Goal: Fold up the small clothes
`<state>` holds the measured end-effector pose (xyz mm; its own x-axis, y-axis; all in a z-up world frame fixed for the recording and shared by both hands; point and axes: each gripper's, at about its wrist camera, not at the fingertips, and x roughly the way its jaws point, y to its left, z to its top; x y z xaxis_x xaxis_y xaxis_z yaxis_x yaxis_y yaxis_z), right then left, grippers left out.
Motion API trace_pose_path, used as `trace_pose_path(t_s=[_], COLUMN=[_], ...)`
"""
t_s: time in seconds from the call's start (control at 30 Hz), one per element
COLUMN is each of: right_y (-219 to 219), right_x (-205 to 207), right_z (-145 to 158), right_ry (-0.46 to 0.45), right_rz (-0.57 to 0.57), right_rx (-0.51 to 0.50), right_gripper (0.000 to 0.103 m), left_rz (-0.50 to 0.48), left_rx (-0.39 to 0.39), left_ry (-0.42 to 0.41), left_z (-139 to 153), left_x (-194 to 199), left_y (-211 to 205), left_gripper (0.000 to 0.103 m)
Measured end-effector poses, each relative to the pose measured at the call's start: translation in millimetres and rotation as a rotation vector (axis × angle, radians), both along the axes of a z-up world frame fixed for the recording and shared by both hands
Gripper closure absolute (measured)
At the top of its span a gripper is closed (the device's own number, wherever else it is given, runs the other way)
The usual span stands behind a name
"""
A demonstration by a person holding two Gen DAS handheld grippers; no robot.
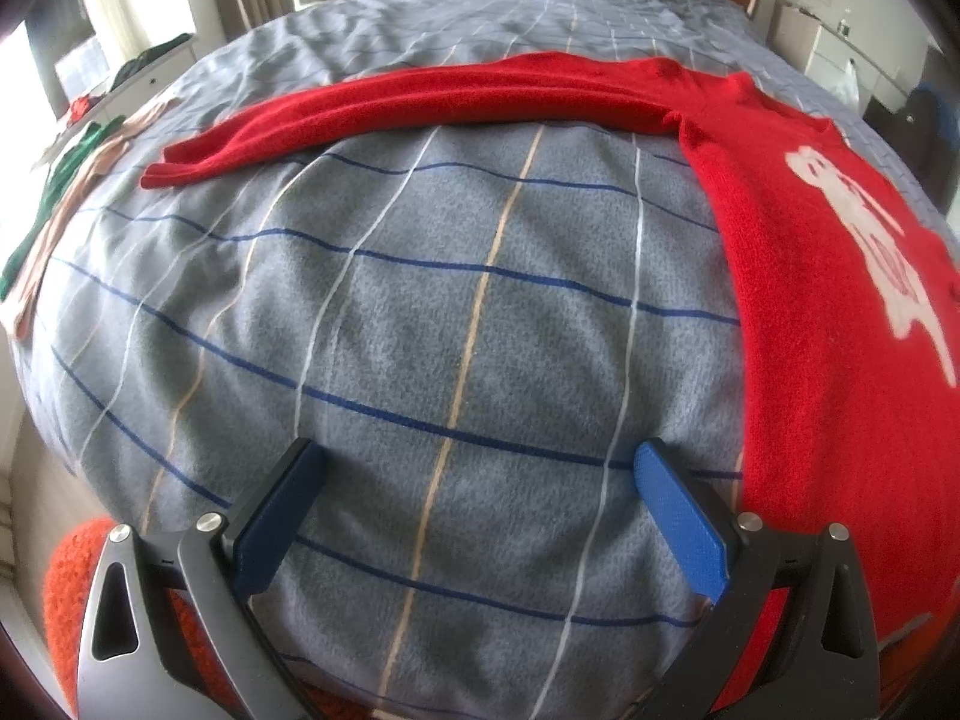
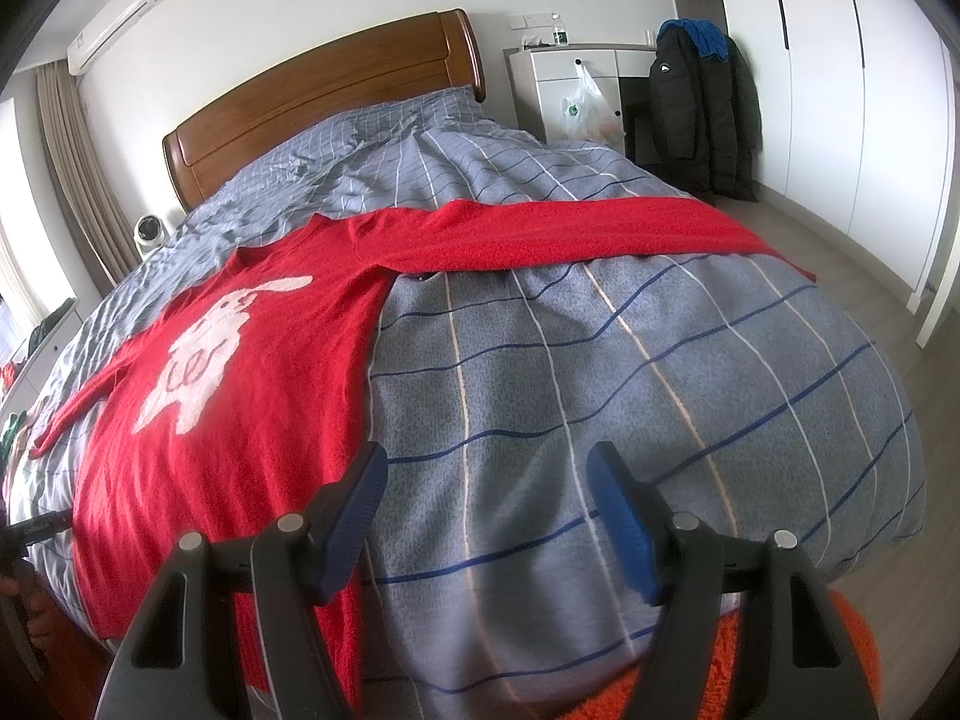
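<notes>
Left tongs [image 1: 480, 468]: blue-padded fingers spread wide, nothing between them, hovering over bare bedding just beside the sweater's left edge.
Right tongs [image 2: 487, 468]: spread apart and empty; the left finger [image 2: 354, 516] overlaps the sweater's side edge in view, the other finger hangs over the duvet. Contact cannot be told.
Red sweater [image 2: 264, 372]: lies flat and unfolded on the bed, front up, with a white rabbit figure [image 2: 204, 354] on the chest. Both sleeves stretch straight out; one sleeve [image 1: 384, 102] runs across the duvet toward the bed's side.
Duvet [image 1: 420, 300]: grey with blue, white and tan grid lines, carrying the sweater.
Headboard [image 2: 324, 96]: brown wood, at the far end.
Surroundings: white wardrobe [image 2: 810, 60] and a dark jacket [image 2: 696, 108] hanging near it.
</notes>
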<state>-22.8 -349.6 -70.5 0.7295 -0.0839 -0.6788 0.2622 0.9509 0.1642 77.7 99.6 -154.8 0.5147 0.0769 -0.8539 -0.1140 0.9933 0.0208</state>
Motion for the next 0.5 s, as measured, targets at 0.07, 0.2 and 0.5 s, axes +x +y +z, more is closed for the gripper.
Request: trace_pose_path(t_s=[0.07, 0.2, 0.5], right_y=[0, -2, -130], right_x=[1, 0, -3], right_z=[-1, 1, 14], right_ry=[0.005, -0.004, -0.141], right_rz=[-0.001, 0.015, -0.222], right_rx=[0.002, 0.037, 0.454], right_gripper=[0.034, 0.034, 0.034], left_rz=[-0.008, -0.011, -0.013], left_rx=[-0.015, -0.017, -0.017], left_ry=[-0.002, 0.003, -0.017], left_z=[-1, 0, 2], left_x=[-1, -1, -4], left_y=[0, 1, 1], left_gripper=[0.0, 0.0, 0.0])
